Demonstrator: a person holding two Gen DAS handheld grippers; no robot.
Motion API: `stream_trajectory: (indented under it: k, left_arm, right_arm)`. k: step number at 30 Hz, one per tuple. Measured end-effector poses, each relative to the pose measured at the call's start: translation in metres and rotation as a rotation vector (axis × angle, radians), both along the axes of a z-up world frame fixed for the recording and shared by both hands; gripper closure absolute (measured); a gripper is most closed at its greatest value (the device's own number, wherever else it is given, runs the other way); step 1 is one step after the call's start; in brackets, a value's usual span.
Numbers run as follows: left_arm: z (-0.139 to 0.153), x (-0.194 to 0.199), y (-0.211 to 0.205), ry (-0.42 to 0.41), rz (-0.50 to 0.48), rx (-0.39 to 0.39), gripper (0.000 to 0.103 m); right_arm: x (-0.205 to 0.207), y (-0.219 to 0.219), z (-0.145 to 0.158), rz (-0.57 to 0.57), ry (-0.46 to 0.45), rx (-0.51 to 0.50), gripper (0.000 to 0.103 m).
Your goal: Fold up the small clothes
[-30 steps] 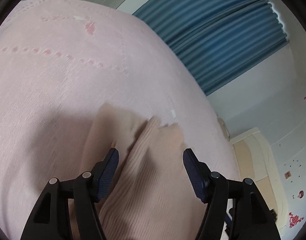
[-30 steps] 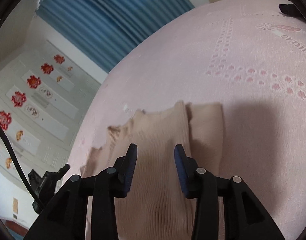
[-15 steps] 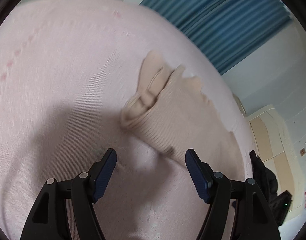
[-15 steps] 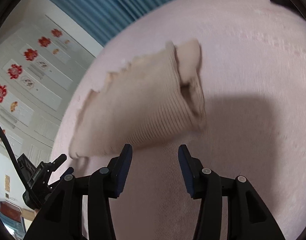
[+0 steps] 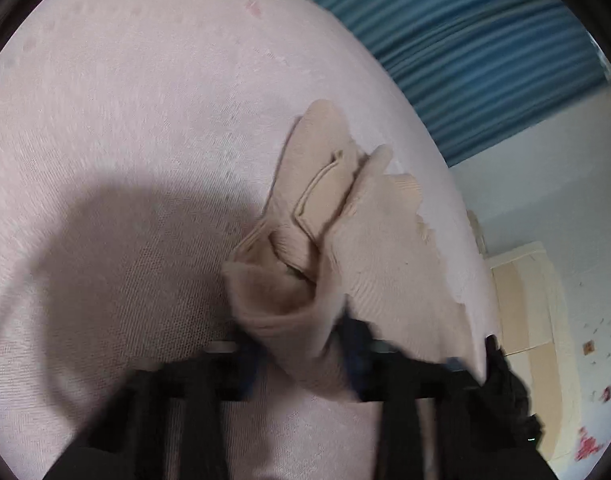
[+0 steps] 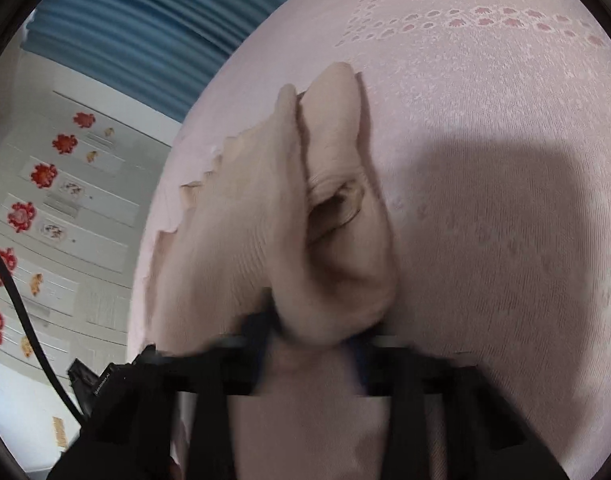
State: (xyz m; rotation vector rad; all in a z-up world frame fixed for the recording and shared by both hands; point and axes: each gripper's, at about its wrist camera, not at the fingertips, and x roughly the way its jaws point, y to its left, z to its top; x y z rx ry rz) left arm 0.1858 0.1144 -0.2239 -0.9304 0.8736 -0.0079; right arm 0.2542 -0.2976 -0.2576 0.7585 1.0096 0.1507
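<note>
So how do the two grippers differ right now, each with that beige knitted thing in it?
The left gripper pinches the beige garment at a corner that bunches into a fold opening leftward; the right gripper pinches the opposite corner, its rolled edge curling rightward. Both have just closed on the fabric, and both views are motion-blurred above the pink bedspread.

Home bedroom, pink bedspread [image 5: 145, 120], blue curtain [image 5: 485, 60], flower-stickered wardrobe doors [image 6: 65, 200]

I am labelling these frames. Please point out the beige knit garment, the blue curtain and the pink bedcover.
beige knit garment [image 5: 389, 256]: left wrist view, ribbed upper layer.
blue curtain [image 5: 477, 56]: left wrist view, middle pleats.
pink bedcover [image 6: 497, 128]: right wrist view, bare patterned part.
</note>
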Motion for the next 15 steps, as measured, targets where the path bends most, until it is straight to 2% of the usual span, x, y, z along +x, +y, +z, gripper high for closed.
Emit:
stream_trajectory:
  k: [1, 3, 6, 10, 11, 15]
  left_arm:
    - [-0.006, 0.001, 0.002, 0.005, -0.001, -0.052, 0.092]
    - [-0.006, -0.004, 0.004, -0.016, 0.006, -0.075, 0.093]
    - [0.002, -0.014, 0.001, -0.057, -0.004, -0.059, 0.094]
    - [-0.002, -0.044, -0.01, -0.038, -0.033, -0.064, 0.094]
    - [-0.001, -0.049, -0.011, -0.038, -0.037, -0.06, 0.094]
    - [0.01, -0.076, -0.025, -0.047, -0.078, 0.041, 0.094]
  right_arm:
    - [0.003, -0.002, -0.003, -0.007, 0.008, 0.023, 0.094]
    - [0.001, -0.006, -0.003, -0.02, -0.008, 0.048, 0.094]
    - [-0.008, -0.01, 0.01, -0.009, -0.072, 0.037, 0.095]
    - [-0.028, -0.02, 0.018, -0.013, -0.089, 0.031, 0.095]
    - [-0.037, -0.024, 0.017, -0.017, -0.081, 0.034, 0.095]
    - [-0.065, -0.035, 0.023, -0.002, -0.072, 0.031, 0.095]
